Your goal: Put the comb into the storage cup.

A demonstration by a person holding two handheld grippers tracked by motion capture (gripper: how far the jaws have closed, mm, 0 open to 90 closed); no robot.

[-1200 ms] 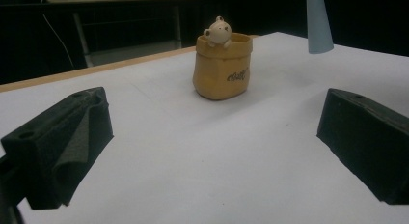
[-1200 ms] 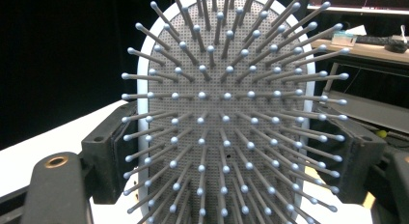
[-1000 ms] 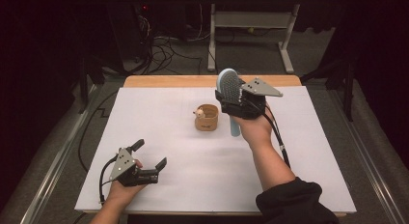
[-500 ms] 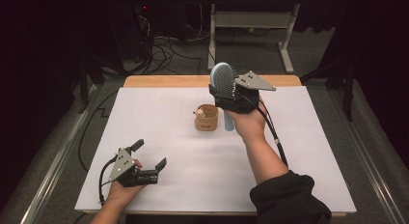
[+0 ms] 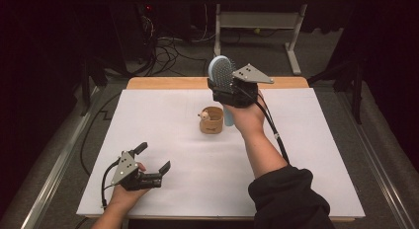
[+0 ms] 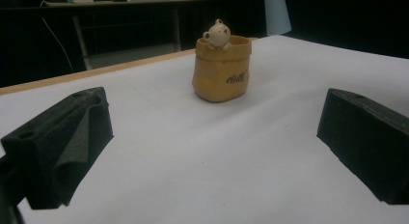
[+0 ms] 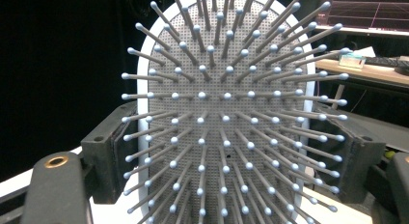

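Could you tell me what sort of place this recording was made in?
Probably a lab or workshop set up for recording. A table covered with a white sheet stands among dark curtains, cables trail over the floor behind it, and a desk frame stands farther back.

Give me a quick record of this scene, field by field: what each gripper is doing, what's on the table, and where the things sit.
Right gripper: shut on the hairbrush, holding it by the edges of its head, lifted above the table, bristles facing the gripper's camera
Left gripper: jaws open, nothing between them, low over the near left of the table
Pot: small tan pot with a bear figure at its rim, upright near the table's middle
Table: white surface, wooden far edge
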